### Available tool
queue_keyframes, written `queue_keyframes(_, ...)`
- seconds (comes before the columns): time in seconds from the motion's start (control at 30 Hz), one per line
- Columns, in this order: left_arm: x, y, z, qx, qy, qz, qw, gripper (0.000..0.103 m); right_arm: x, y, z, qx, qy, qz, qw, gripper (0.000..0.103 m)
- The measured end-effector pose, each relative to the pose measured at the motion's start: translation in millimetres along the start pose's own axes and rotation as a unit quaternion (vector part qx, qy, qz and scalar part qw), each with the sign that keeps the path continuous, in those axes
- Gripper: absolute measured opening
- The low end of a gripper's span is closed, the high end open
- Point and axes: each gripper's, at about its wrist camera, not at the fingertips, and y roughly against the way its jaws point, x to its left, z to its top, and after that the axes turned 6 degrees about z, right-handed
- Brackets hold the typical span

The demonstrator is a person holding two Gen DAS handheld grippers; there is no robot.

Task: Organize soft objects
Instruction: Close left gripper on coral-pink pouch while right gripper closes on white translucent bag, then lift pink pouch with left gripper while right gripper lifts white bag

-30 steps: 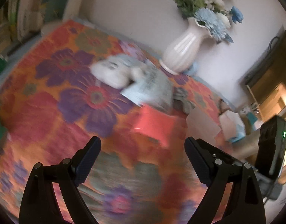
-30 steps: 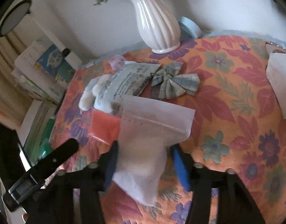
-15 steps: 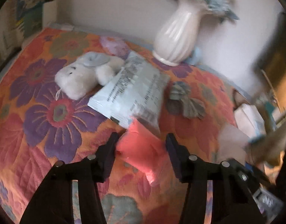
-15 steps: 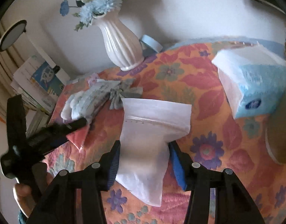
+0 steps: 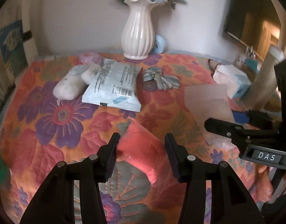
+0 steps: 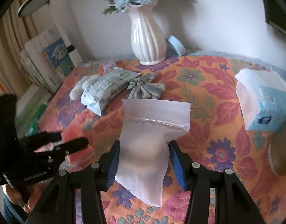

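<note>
The left gripper [image 5: 142,153] grasps the pink pouch [image 5: 143,149] between its fingers; the right gripper [image 6: 144,164] clamps the plastic bag [image 6: 150,136] likewise.

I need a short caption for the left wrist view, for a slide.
Left gripper closed on a pink soft pack lying on the floral tablecloth.

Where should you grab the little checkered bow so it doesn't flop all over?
Pinch the checkered bow at its bunched middle knot, coming straight down from above. It lies flat on the flowered cloth with its loops fanning out sideways, so the centre is probably the thickest, firmest part. The wipes packet lies close on its left, so close the tool from front and back.
</note>
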Motion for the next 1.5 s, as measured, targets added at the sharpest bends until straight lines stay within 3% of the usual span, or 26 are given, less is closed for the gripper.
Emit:
queue_keyframes(0.07,-1.0,0.4,-1.0,0.001,-0.009,0.004,0.9999,0.046,3.4,-3.1,-0.4,0.003,0.011,-0.011,1.000,0.052)
queue_keyframes(0.13,0.2,-0.6,0.1,0.001,-0.010,-0.006,0.9999,0.046,6.2,-8.3,-0.3,0.013,0.019,-0.022,0.999,0.064)
queue_keyframes(0.33,0.1,3.1,-2.5,-0.001,-0.009,-0.022,0.9997,0.046,6.8,-18.0,1.4,0.030,0.021,-0.050,0.998,0.065)
queue_keyframes(0.37,-1.4,2.9,-2.7,-0.001,-0.011,-0.021,0.9997,0.046,6.3,-17.2,1.6,0.027,0.020,-0.054,0.998,0.064)
queue_keyframes(0.43,-2.4,2.4,-2.9,0.001,-0.012,-0.019,0.9997,0.047,7.8,-14.7,1.7,0.018,0.024,-0.050,0.998,0.046)
queue_keyframes(0.57,-1.2,-1.2,-2.3,0.011,-0.009,-0.016,0.9998,0.049,19.5,-9.8,-0.9,0.005,0.050,-0.052,0.997,0.045)
queue_keyframes(0.67,0.3,-2.5,-2.1,0.016,-0.006,-0.013,0.9998,0.059,20.7,-11.7,-0.9,0.010,0.053,-0.055,0.997,0.045)
queue_keyframes(0.7,1.6,-3.5,-1.9,0.022,-0.003,-0.014,0.9997,0.071,18.7,-11.7,-0.4,0.011,0.048,-0.052,0.997,0.046)
queue_keyframes(0.73,5.1,-3.2,-1.7,0.026,0.005,-0.020,0.9994,0.076,17.0,-11.7,-0.1,0.012,0.042,-0.049,0.998,0.046)
queue_keyframes(0.8,12.6,-0.8,-3.0,0.030,0.021,-0.045,0.9983,0.076,10.4,-11.1,0.7,0.014,0.025,-0.038,0.999,0.046)
queue_keyframes(0.87,26.0,0.6,-6.7,0.044,0.057,-0.075,0.9946,0.077,4.1,-10.6,1.2,0.016,0.008,-0.029,0.999,0.049)
queue_keyframes(0.93,39.0,5.7,-12.7,0.048,0.094,-0.102,0.9892,0.078,-3.2,-11.5,1.5,0.023,-0.015,-0.030,0.999,0.071)
queue_keyframes(0.97,43.0,8.9,-14.9,0.048,0.105,-0.111,0.9871,0.078,-6.8,-11.6,2.0,0.025,-0.025,-0.028,0.999,0.074)
queue_keyframes(1.07,50.9,14.3,-24.1,0.054,0.129,-0.130,0.9817,0.078,-16.4,-6.5,2.6,0.016,-0.050,-0.009,0.999,0.077)
queue_keyframes(1.2,43.1,18.2,-25.5,0.059,0.120,-0.114,0.9844,0.078,-26.3,-0.7,2.2,0.006,-0.077,0.016,0.997,0.082)
queue_keyframes(1.33,23.9,1.4,-8.1,0.089,0.132,-0.112,0.9809,0.078,-32.4,0.3,1.8,0.006,-0.092,0.029,0.995,0.082)
queue_keyframes(1.4,14.6,-5.6,-0.8,0.085,0.128,-0.078,0.9851,0.069,-34.6,0.2,1.8,0.006,-0.097,0.033,0.995,0.082)
queue_keyframes(1.43,4.1,-10.3,4.1,0.083,0.103,-0.047,0.9901,0.043,-35.6,0.5,1.7,0.005,-0.098,0.035,0.995,0.082)
queue_keyframes(1.47,-3.7,-12.9,6.0,0.082,0.079,-0.025,0.9932,0.034,-36.4,1.0,1.5,0.005,-0.100,0.036,0.994,0.082)
queue_keyframes(1.5,-10.1,-13.8,7.0,0.078,0.054,-0.011,0.9954,0.034,-37.1,1.4,1.1,0.004,-0.102,0.037,0.994,0.082)
